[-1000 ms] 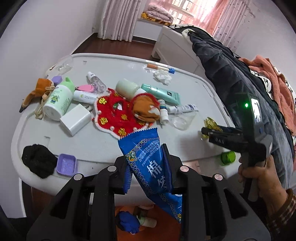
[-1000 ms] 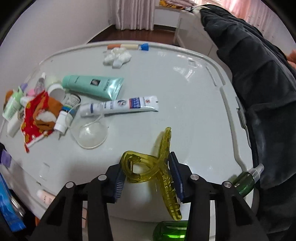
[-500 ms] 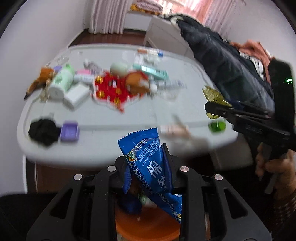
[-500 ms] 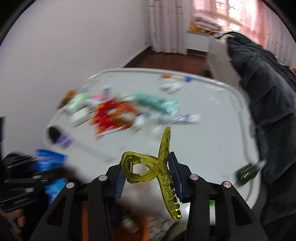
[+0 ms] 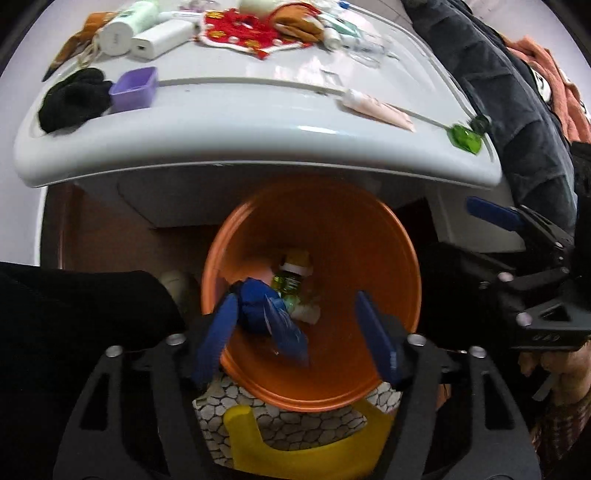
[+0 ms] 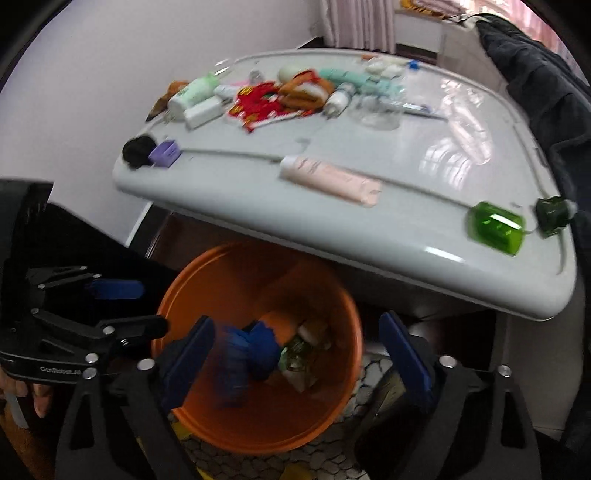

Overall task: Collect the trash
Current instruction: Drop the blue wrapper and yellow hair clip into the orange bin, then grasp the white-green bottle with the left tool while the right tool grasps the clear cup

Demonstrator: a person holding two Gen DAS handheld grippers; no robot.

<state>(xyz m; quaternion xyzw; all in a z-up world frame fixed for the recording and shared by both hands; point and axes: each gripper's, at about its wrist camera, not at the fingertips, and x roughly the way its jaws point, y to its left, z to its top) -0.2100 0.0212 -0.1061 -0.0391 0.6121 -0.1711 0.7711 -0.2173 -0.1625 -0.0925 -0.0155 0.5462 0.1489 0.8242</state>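
Note:
An orange trash bin (image 5: 388, 236) stands on the floor under the white table's front edge; it also shows in the right wrist view (image 6: 207, 273). My left gripper (image 5: 295, 332) is open above the bin. The blue wrapper (image 5: 284, 325) is loose between its fingers, falling into the bin. My right gripper (image 6: 299, 354) is open and empty over the same bin. Blurred blue trash (image 6: 243, 354) and a small bottle (image 5: 290, 280) lie inside. The yellow hair clip is not visible.
The white table (image 6: 406, 236) carries a pink tube (image 6: 328, 177), a green bottle (image 6: 495, 227), a purple box (image 5: 135, 88), a black cloth (image 5: 70, 99), lotion bottles and a red cloth (image 5: 240, 31). A dark coat (image 5: 517, 110) hangs at right. A yellow stool (image 5: 306, 443) sits below the bin.
Both grippers dropped from table height to over the orange bin and opened. The blue wrapper left the left gripper's grip; the yellow clip is gone from the right gripper.

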